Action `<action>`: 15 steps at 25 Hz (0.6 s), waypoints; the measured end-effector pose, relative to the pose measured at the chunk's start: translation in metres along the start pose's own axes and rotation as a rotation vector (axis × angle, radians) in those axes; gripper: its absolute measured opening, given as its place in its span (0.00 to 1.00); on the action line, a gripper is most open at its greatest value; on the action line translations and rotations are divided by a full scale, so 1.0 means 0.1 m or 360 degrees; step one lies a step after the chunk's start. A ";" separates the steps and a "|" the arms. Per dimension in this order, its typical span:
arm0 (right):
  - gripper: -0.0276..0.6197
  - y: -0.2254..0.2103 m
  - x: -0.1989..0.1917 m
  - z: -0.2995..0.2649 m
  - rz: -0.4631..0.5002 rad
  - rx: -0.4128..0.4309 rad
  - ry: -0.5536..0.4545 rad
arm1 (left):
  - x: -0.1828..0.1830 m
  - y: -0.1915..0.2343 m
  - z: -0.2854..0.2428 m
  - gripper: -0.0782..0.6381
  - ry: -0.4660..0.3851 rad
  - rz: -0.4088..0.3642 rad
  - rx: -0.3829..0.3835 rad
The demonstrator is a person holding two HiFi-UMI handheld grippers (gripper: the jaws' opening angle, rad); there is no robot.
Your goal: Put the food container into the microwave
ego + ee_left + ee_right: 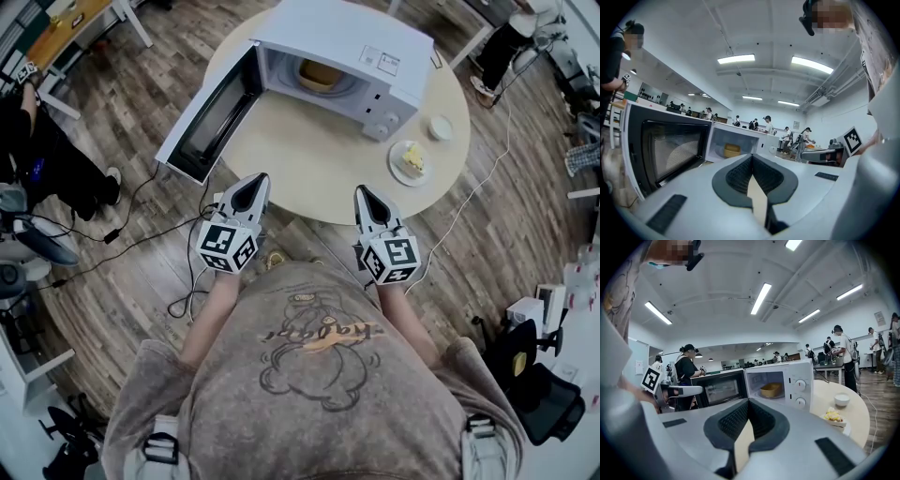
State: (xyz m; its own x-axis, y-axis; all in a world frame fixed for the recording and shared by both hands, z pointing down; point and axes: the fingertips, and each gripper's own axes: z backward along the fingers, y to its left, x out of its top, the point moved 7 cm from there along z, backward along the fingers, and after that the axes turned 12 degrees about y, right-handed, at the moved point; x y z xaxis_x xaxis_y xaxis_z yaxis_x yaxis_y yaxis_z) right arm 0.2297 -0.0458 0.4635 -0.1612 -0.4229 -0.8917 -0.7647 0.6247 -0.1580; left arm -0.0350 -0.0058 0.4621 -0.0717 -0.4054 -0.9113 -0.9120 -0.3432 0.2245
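A white microwave stands on the round table with its door swung wide open to the left. A yellow food container sits inside the cavity, also seen as a yellow tub in the left gripper view and as the same container in the right gripper view. My left gripper and right gripper hover side by side at the table's near edge, well short of the microwave. Both are shut and hold nothing.
A plate with yellow food and a small white bowl sit right of the microwave. Cables trail over the wooden floor at the left. A person in black stands at the far left; chairs and equipment crowd the right.
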 end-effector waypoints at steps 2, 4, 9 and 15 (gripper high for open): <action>0.04 0.00 0.01 0.02 0.0007 -0.0014 -0.0003 | 0.01 -0.02 0.02 0.15 -0.0008 0.0009 -0.0004; 0.04 0.01 0.02 0.03 0.0001 -0.0021 -0.0011 | 0.02 -0.03 0.03 0.15 -0.0020 0.0019 -0.0007; 0.04 0.03 0.04 0.05 0.0009 -0.0011 -0.0018 | 0.07 -0.06 0.00 0.15 -0.0032 0.0028 -0.0019; 0.04 0.00 0.07 0.06 0.0034 -0.0009 -0.0013 | 0.07 -0.08 -0.05 0.15 -0.0024 0.0036 -0.0033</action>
State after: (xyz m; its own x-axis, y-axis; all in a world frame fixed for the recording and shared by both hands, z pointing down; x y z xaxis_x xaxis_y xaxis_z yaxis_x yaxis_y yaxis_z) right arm 0.2327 -0.0449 0.4550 -0.1722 -0.4041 -0.8983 -0.7648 0.6296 -0.1366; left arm -0.0261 -0.0096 0.4556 -0.0985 -0.4002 -0.9111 -0.9014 -0.3520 0.2520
